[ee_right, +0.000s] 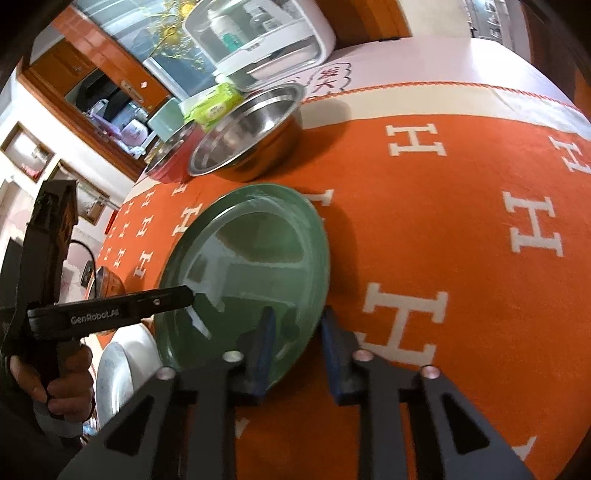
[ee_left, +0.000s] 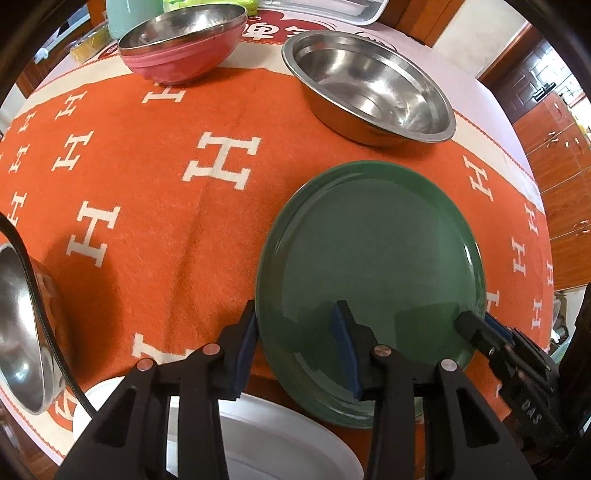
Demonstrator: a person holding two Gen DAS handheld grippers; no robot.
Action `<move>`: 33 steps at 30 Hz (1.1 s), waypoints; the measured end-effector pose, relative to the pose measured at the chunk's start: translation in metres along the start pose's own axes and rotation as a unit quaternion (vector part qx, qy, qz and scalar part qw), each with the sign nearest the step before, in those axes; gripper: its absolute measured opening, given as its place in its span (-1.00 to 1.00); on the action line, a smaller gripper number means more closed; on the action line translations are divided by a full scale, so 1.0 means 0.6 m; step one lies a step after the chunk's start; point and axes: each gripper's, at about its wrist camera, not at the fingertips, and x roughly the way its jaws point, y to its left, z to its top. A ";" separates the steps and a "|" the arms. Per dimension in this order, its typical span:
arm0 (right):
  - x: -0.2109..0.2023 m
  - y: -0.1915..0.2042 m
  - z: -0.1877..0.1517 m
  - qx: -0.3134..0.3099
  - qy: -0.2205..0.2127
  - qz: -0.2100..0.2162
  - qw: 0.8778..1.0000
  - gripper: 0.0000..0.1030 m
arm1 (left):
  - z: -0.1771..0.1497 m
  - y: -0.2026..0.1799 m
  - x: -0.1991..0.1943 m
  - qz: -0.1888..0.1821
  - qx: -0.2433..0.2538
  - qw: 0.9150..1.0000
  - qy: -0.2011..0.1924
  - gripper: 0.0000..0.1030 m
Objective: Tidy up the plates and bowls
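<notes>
A green plate (ee_left: 373, 266) lies on the orange cloth, its near edge over a white plate (ee_left: 258, 435). My left gripper (ee_left: 299, 350) is open, its fingers astride the green plate's left rim. My right gripper (ee_right: 295, 343) is open too, its fingers astride the opposite rim of the green plate (ee_right: 255, 266); it shows in the left wrist view (ee_left: 476, 328) at the plate's right edge. A steel bowl (ee_left: 369, 88) and a pink bowl (ee_left: 181, 40) with a steel bowl nested inside stand at the back. Another steel bowl (ee_left: 18, 332) is at the left edge.
The table has an orange cloth with white H marks (ee_left: 147, 184). A mint container (ee_left: 129, 14), a green packet (ee_right: 214, 103) and a white appliance (ee_right: 266, 33) stand at the far edge. Wooden cabinets (ee_left: 554, 147) are beyond the table.
</notes>
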 end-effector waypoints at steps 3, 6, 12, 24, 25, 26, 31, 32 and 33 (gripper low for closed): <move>0.000 -0.001 0.001 0.002 0.002 -0.001 1.000 -0.76 | 0.000 -0.001 0.000 -0.001 -0.003 1.000 -0.001 -0.25; -0.001 0.001 -0.001 0.003 0.005 -0.006 1.000 -0.76 | -0.001 -0.002 -0.001 0.001 -0.004 1.000 -0.003 -0.26; -0.009 0.002 -0.007 0.014 0.014 -0.010 1.000 -0.77 | -0.005 0.006 -0.005 -0.005 -0.008 1.000 0.002 -0.32; -0.063 0.016 -0.018 0.012 -0.025 -0.024 0.999 -0.77 | -0.033 0.007 -0.062 -0.032 -0.003 0.999 -0.024 -0.46; -0.068 0.017 -0.020 0.010 -0.029 -0.025 0.999 -0.77 | -0.036 0.008 -0.068 -0.034 -0.003 0.999 -0.026 -0.49; -0.075 0.019 -0.022 0.008 -0.034 -0.026 0.999 -0.77 | -0.040 0.009 -0.074 -0.038 -0.003 0.999 -0.029 -0.50; -0.101 0.036 -0.028 -0.005 -0.051 -0.029 0.998 -0.77 | -0.061 0.013 -0.109 -0.051 -0.007 0.997 -0.049 -0.55; -0.107 0.041 -0.029 -0.009 -0.056 -0.028 0.998 -0.77 | -0.065 0.015 -0.115 -0.054 -0.009 0.997 -0.052 -0.56; -0.110 0.044 -0.030 -0.013 -0.059 -0.028 0.998 -0.77 | -0.069 0.016 -0.122 -0.057 -0.011 0.997 -0.057 -0.57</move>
